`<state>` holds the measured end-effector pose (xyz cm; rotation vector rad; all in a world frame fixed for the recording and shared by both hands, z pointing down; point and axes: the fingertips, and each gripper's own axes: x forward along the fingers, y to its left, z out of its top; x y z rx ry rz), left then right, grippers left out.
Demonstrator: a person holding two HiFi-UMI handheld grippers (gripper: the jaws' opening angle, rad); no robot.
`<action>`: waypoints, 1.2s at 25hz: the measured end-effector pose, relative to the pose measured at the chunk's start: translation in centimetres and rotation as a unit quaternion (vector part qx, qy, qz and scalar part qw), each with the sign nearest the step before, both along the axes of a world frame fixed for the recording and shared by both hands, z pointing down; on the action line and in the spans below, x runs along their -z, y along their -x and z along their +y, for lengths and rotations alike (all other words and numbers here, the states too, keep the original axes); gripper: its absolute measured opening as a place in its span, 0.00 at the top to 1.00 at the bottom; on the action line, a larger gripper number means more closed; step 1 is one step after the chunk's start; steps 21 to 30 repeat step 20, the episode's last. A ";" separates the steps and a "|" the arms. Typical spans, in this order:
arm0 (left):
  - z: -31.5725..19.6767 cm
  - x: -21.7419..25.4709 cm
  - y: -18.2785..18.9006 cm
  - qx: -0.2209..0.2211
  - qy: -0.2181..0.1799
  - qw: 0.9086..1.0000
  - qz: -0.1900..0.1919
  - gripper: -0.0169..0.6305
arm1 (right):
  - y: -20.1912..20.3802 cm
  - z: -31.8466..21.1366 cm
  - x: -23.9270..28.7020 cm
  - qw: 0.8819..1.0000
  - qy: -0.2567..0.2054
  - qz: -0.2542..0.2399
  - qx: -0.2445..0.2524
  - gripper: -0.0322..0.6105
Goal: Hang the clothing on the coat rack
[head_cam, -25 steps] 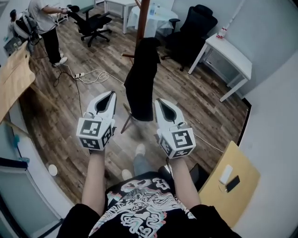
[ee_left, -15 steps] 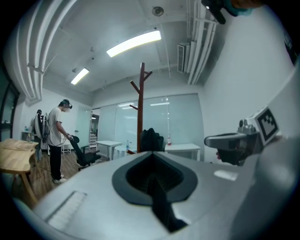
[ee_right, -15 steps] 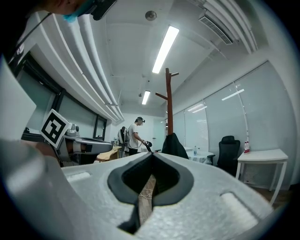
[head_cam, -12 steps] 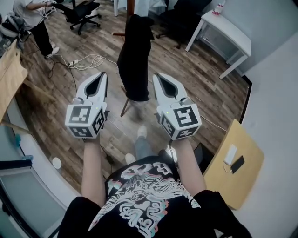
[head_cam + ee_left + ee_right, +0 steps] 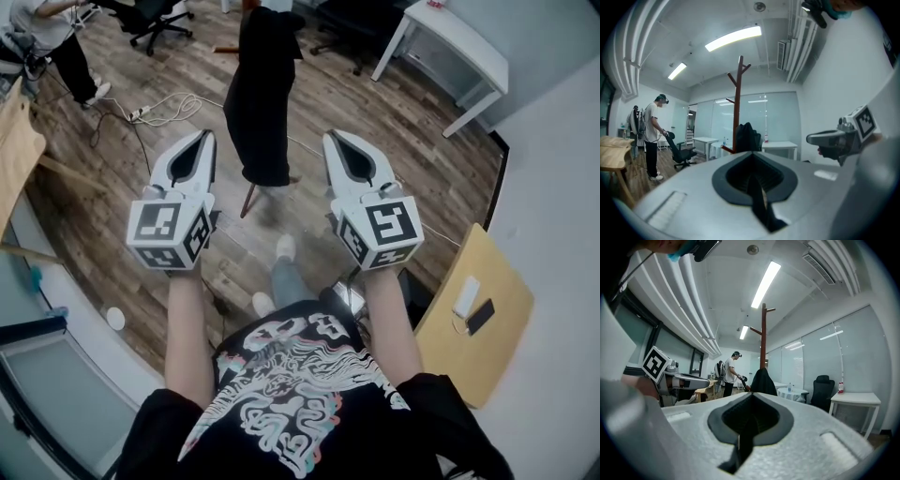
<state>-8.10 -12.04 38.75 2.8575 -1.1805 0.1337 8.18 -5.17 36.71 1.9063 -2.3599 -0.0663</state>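
A black garment (image 5: 258,94) hangs on the brown coat rack (image 5: 247,199), which stands on the wood floor ahead of me. My left gripper (image 5: 204,141) and right gripper (image 5: 335,139) are held out side by side short of the garment. Both are shut with nothing between the jaws, and neither touches the cloth. In the left gripper view the rack pole (image 5: 739,93) rises above the garment (image 5: 747,136), beyond my shut left gripper (image 5: 752,161). The right gripper view shows the same pole (image 5: 763,333) and garment (image 5: 762,380) past the shut right gripper (image 5: 751,397).
A person (image 5: 56,37) stands at the far left near an office chair (image 5: 155,14), with a cable (image 5: 159,108) on the floor. A white table (image 5: 459,47) is at the far right. A wooden desk (image 5: 478,319) stands by my right and a wooden table (image 5: 14,150) by my left.
The rack and garment have slid toward the top of the head view, farther from the grippers. Both grippers stay shut and empty, now slightly wider apart.
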 end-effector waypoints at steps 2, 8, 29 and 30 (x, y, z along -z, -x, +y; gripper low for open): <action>-0.3 -0.3 0.3 0.001 0.003 1.000 0.001 0.99 | 0.0 -0.3 -0.1 1.000 0.000 -0.001 -0.001 0.95; -1.1 -0.2 -0.5 0.000 0.010 1.000 0.000 0.99 | -0.8 -1.0 -0.1 1.000 0.007 0.001 -0.005 0.95; -1.3 0.6 -0.8 0.000 0.015 1.000 -0.006 0.99 | 0.9 -1.4 -0.1 0.999 0.023 0.027 0.011 0.95; -1.3 0.6 -0.8 0.000 0.015 1.000 -0.006 0.99 | 0.9 -1.4 -0.1 0.999 0.023 0.027 0.011 0.95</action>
